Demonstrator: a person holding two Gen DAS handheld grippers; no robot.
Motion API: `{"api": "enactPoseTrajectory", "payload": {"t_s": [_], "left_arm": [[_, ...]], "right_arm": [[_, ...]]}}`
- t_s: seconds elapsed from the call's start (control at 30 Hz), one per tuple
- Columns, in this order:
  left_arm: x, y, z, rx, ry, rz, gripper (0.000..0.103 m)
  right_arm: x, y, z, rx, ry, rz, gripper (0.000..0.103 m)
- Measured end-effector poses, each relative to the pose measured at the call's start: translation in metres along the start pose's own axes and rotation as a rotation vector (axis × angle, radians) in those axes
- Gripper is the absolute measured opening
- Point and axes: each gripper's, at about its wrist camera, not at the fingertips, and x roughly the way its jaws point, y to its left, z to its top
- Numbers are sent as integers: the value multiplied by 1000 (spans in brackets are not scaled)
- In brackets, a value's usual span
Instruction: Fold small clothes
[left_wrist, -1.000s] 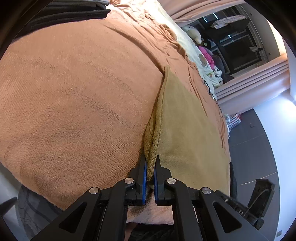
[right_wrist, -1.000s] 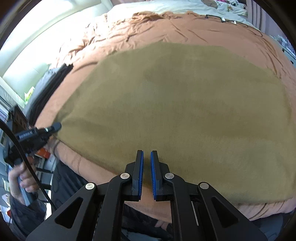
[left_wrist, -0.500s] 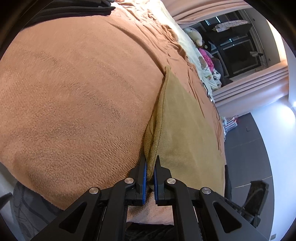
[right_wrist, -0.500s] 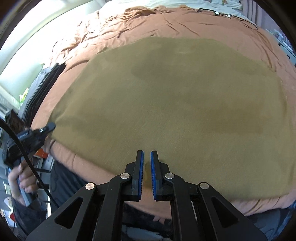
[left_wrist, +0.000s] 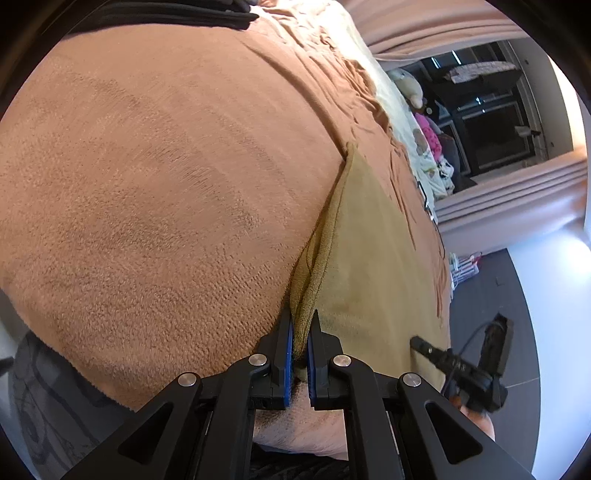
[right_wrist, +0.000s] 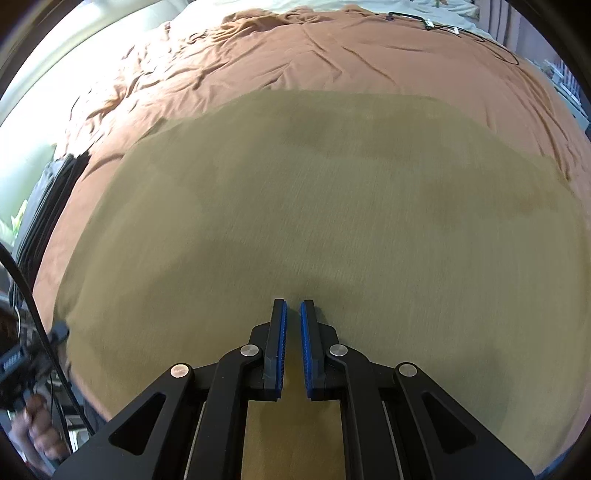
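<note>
You're getting blown-out daylight glare upper-left in the right wrist view; fisheye edges are bending, vignetting dark.

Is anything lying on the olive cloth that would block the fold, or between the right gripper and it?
Nothing visible: the olive cloth lies bare on the orange blanket. The left gripper pinches its corner; the right gripper hangs over it.

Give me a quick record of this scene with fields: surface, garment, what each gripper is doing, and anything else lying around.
surface: bed with an orange-brown blanket
garment: olive-tan cloth, spread mostly flat on the blanket
left gripper: shut on a lifted corner of the cloth
right gripper: fingers narrowly apart over the cloth near its near edge, nothing visibly between them
other items: dark folded clothes at the far edge of the blanket; soft toys further up the bed
</note>
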Motion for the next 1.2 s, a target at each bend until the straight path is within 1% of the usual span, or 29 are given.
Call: {"api": "enactPoseTrajectory", "payload": {"t_s": [0.13, 0.43, 0.77, 0.93, 1.03, 1.1, 1.2], "left_arm": [[-1, -1, -2, -15, -7, 6, 6], [-7, 8, -16, -57, -50, -12, 6], [-14, 12, -23, -64, -62, -20, 6], [-16, 14, -24, -77, -58, -41, 6], [-18, 13, -26, -71, -54, -42, 6], [-18, 10, -26, -64, -57, -40, 6], [-19, 11, -27, -77, -57, -52, 6]], "right_arm": [[16, -9, 25, 23, 8, -1, 5], [37, -18, 77, 6, 7, -29, 5], [67, -32, 123, 21, 8, -42, 5], [76, -34, 140, 21, 1, -48, 5], [77, -26, 151, -19, -1, -92, 5], [75, -23, 152, -13, 6, -105, 5], [62, -19, 148, 9, -1, -81, 5]]}}
